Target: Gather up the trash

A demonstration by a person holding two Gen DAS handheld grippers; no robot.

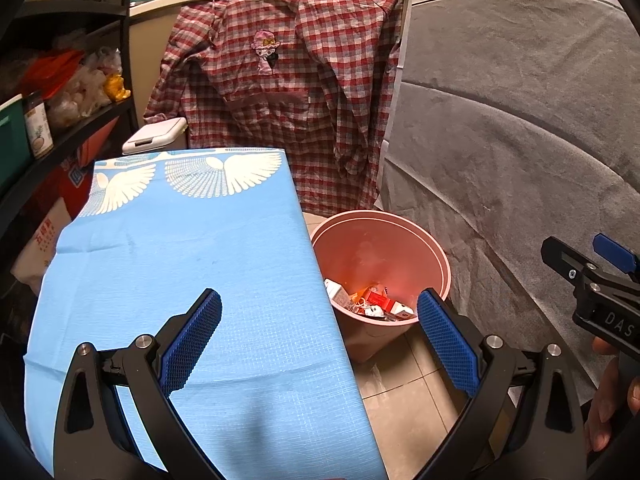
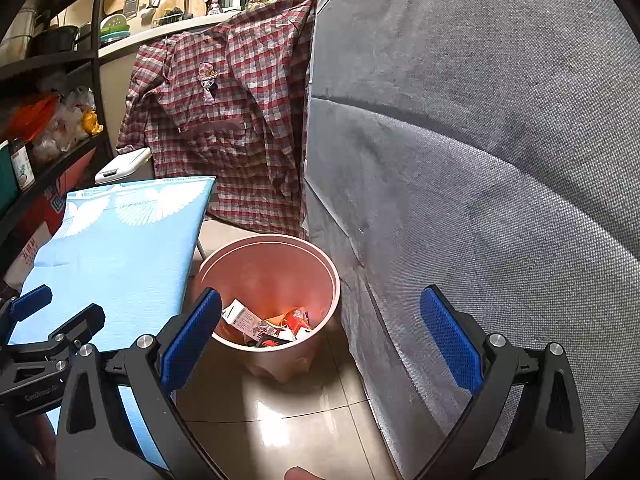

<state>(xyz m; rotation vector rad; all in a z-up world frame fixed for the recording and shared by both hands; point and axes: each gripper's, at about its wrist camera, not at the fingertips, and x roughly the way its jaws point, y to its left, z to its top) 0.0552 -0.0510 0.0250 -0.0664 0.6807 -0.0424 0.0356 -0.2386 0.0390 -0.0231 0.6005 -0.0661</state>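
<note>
A pink trash bin (image 1: 400, 236) stands on the tiled floor beside the table; it also shows in the right wrist view (image 2: 240, 256). Several pieces of trash (image 1: 372, 300), cartons and wrappers, lie in its bottom, also seen in the right wrist view (image 2: 272, 324). My left gripper (image 1: 320, 340) is open and empty, over the table's right edge and the bin. My right gripper (image 2: 320, 340) is open and empty, above the floor in front of the bin. The right gripper also shows at the right of the left wrist view (image 1: 588, 264).
A table with a blue cloth (image 1: 180, 280) stands left of the bin. A grey covered mattress (image 2: 480, 160) leans on the right. A plaid shirt (image 1: 280, 100) hangs behind. Black shelves (image 1: 60, 128) with goods stand at left. A white lidded box (image 1: 156, 136) sits behind the table.
</note>
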